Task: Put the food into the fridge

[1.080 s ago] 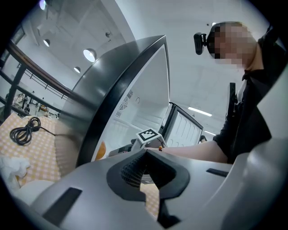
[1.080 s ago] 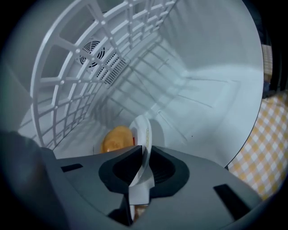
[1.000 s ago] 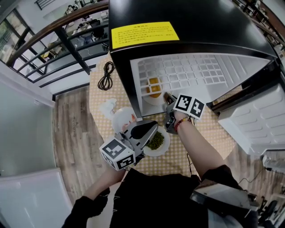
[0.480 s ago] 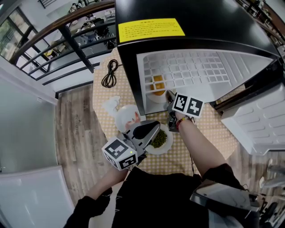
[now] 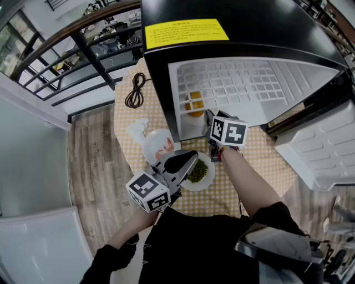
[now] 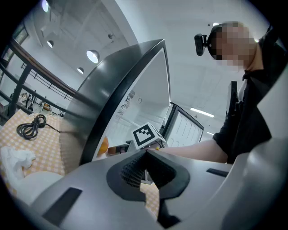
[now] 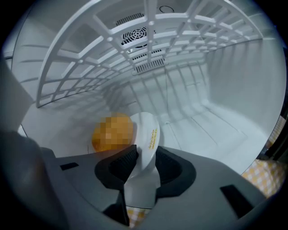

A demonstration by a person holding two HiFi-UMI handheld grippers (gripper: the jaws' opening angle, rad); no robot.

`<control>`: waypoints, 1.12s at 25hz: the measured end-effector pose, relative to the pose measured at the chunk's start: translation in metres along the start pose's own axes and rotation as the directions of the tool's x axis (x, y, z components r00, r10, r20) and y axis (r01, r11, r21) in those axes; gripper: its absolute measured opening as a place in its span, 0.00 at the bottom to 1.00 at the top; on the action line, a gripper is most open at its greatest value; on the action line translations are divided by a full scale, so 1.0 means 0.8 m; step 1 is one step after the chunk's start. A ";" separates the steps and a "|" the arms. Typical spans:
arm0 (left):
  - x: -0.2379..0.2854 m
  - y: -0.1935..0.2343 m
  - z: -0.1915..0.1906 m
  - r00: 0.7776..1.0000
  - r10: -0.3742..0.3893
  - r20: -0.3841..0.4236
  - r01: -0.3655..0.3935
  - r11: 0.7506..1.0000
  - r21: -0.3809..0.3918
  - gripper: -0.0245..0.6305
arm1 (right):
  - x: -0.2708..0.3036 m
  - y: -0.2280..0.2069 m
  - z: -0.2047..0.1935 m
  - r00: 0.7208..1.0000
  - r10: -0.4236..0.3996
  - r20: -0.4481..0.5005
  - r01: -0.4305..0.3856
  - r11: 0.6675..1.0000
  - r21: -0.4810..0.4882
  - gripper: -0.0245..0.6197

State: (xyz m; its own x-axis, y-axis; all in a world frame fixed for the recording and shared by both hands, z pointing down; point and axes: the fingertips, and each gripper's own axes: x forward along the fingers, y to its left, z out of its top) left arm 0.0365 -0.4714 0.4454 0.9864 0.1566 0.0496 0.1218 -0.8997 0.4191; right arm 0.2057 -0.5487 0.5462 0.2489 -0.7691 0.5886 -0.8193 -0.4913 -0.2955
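The black fridge (image 5: pixel 233 16) stands open on the checked table (image 5: pixel 125 119), its white-lined door (image 5: pixel 321 150) swung out to the right of the cabinet. Inside the fridge a white wire shelf (image 5: pixel 233 89) spans the upper part of the compartment, and below it, on the fridge floor near the left wall, sits a white plate (image 7: pixel 146 134) carrying orange food (image 5: pixel 194 104).

The right gripper (image 7: pixel 145 157) reaches into the fridge opening and points down at that plate. Its jaws have just been opening: the plate's near rim stands between the pads, which look to have let go of it.

In front of the fridge, on the table, a plate of green vegetables (image 5: pixel 208 182) lies just below the opening. The left gripper (image 5: pixel 186 161) hangs over that plate's left edge, aimed level towards the fridge, its jaws closed against each other with nothing between them.

Left of the fridge's front corner lie another white plate (image 5: pixel 157 147) and a crumpled white tissue (image 5: pixel 136 130). A coiled black cable (image 5: pixel 135 91) lies further back along the fridge's left side.
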 end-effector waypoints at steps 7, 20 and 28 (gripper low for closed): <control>-0.001 0.001 0.000 1.000 -0.002 0.001 0.002 1.000 0.000 0.06 | 0.000 0.000 0.003 0.999 -0.036 0.013 0.037 0.995 -0.093 0.26; -0.009 0.006 -0.001 1.000 0.015 0.016 -0.015 1.000 -0.026 0.06 | 0.000 -0.002 -0.004 0.994 -0.102 0.032 0.105 0.984 -0.144 0.30; -0.015 0.005 0.000 0.999 0.025 0.021 -0.024 1.000 -0.019 0.06 | 0.007 -0.001 -0.005 0.991 -0.126 0.037 0.131 0.956 -0.261 0.33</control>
State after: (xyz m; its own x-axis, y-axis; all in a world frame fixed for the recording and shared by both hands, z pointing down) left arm 0.0251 -0.4771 0.4465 0.9912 0.1257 0.0410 0.0955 -0.8952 0.4352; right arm 0.2056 -0.5508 0.5530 0.3692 -0.7159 0.5925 -0.8858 -0.4640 -0.0088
